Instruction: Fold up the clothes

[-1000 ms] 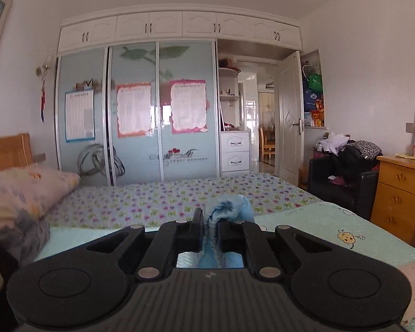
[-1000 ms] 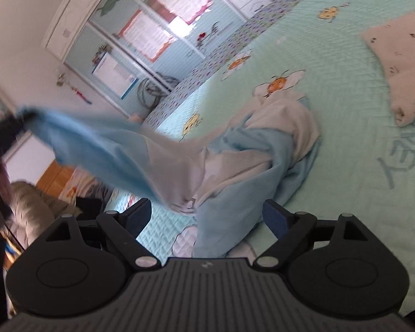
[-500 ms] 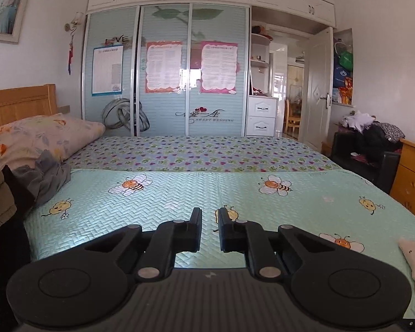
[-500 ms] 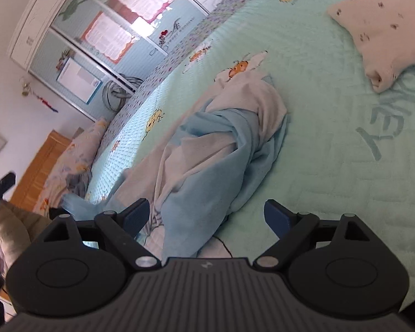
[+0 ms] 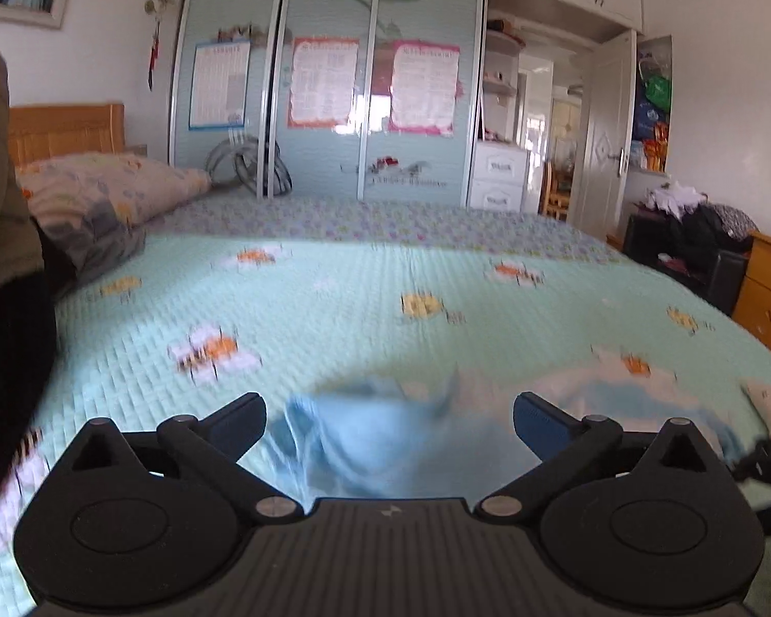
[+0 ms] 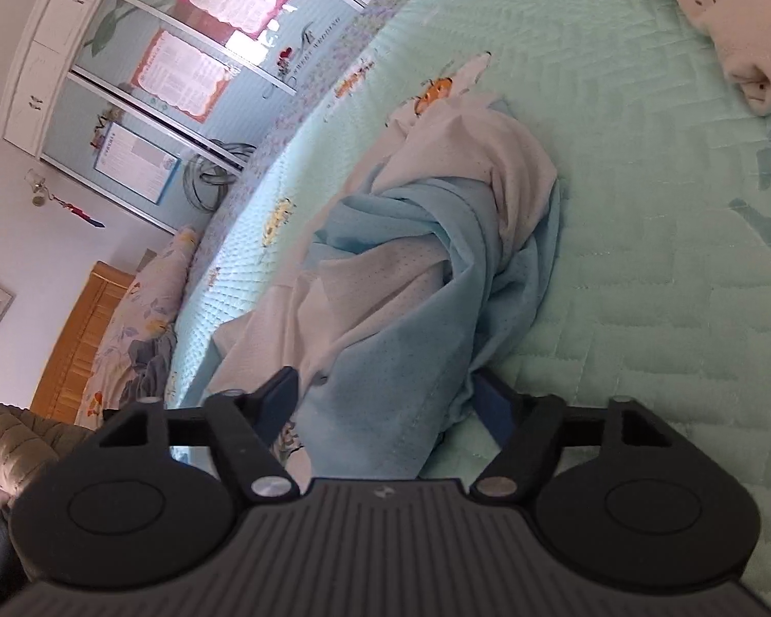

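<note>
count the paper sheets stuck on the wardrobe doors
3. A blue-edged sheet on the left door, a pink-edged sheet on the middle door, and another pink sheet on the right door. None looks hidden.

Motion-blurred crumpled light-blue and white garment (image 5: 365,442), near hem hidden behind black gripper body, folded cream cloth (image 6: 735,15) cropped by edge

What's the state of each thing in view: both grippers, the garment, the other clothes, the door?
left gripper: jaws opening, wide apart, blue cloth between them, not pinched
right gripper: jaws closing around a fold of the garment, pads not yet pressing
blue-and-white garment: crumpled, unfolded, lying on the bed
cream garment: folded, lying apart
bedspread: spread flat
room door: open
wardrobe sliding doors: shut
</note>
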`<state>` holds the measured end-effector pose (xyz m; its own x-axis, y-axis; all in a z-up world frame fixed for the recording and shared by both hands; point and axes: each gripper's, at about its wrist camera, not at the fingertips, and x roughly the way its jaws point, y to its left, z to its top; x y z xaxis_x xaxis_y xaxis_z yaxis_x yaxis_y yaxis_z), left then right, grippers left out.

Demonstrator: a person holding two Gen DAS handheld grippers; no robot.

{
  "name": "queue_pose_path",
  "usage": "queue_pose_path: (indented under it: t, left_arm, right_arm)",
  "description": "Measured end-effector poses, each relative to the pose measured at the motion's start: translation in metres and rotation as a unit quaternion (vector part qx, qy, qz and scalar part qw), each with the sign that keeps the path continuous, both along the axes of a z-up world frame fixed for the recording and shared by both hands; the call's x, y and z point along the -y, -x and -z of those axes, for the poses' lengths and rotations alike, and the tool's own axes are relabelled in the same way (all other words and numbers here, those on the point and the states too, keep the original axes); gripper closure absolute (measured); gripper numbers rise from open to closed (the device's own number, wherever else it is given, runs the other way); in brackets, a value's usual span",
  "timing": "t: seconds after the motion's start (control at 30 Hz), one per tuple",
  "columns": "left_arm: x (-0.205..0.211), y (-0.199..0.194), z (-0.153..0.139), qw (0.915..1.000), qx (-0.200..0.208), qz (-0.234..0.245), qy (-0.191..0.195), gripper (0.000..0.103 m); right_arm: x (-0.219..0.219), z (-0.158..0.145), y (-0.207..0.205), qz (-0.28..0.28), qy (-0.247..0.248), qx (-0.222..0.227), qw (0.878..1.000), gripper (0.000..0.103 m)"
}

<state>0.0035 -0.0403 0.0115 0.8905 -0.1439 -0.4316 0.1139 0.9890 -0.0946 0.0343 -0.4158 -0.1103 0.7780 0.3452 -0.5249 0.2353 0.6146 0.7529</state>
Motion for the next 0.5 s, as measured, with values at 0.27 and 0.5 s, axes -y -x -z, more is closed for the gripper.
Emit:
queue_pose_path:
  t: [0.27,0.5]
  left_arm:
    - [-0.016,0.009,0.03,0.9984,-0.044,-0.008,0.033,0.001]
    - [-0.008,0.002,0.042,0.9934,-0.092,0.021,0.065,0.001]
  right_arm:
    - [-0.004,-0.021,-0.002,-0.001,0.045,0.023,0.999,0.093]
    - [0.014,-0.134,0.024,0.015,0.106,0.159,0.981,0.095]
